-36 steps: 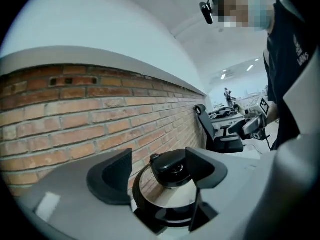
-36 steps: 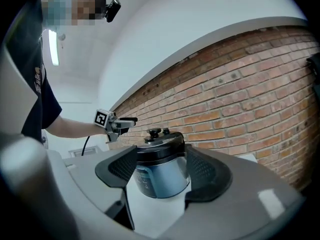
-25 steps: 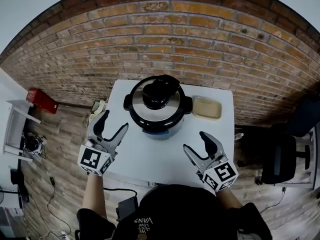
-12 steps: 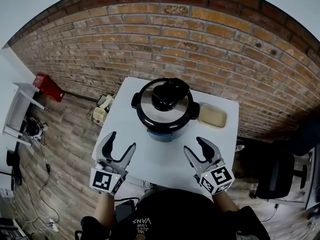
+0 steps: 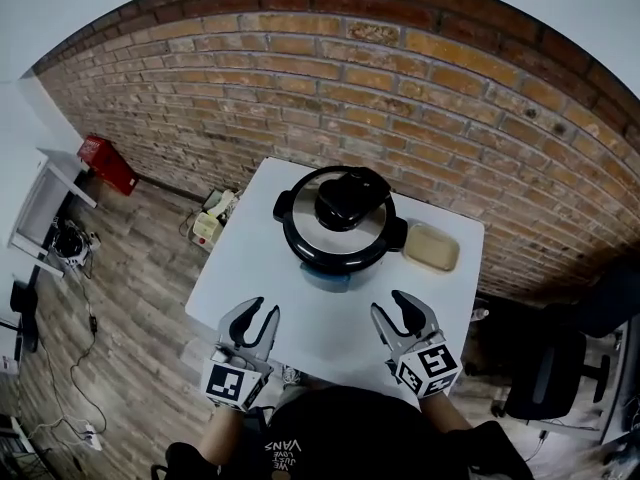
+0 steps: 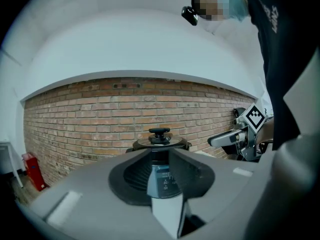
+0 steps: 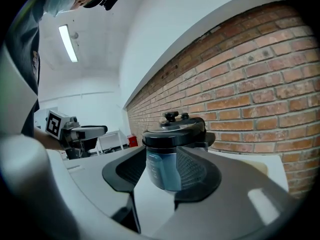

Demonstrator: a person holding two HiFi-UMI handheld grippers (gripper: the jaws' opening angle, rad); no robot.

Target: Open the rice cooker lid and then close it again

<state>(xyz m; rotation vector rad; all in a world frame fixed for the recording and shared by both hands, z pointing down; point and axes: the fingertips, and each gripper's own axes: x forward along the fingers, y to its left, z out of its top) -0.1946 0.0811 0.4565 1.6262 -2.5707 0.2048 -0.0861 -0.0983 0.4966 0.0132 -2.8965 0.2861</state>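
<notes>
The rice cooker (image 5: 340, 230) stands at the far middle of the white table (image 5: 250, 268), its steel lid with a black knob (image 5: 350, 196) down on the pot. My left gripper (image 5: 256, 316) hovers over the near left table edge, well short of the cooker, and its jaws are closing on nothing. Over the near right edge, my right gripper (image 5: 392, 308) is also narrowing with nothing between its jaws. Each gripper view shows the cooker (image 6: 160, 144) (image 7: 175, 134) some way ahead through the gap between the jaws, and the other gripper off to the side.
A tan shallow container (image 5: 432, 247) lies on the table right of the cooker. A brick wall (image 5: 400, 78) rises behind the table. On the floor are a red box (image 5: 110, 163) at the left and small items (image 5: 212, 218) by the table's left edge. A dark chair (image 5: 560, 368) stands at the right.
Both grippers have drawn back toward the near table edge, the left one also shifting inward. Both pairs of jaws have narrowed, the left most. The cooker's lid has stayed down.
</notes>
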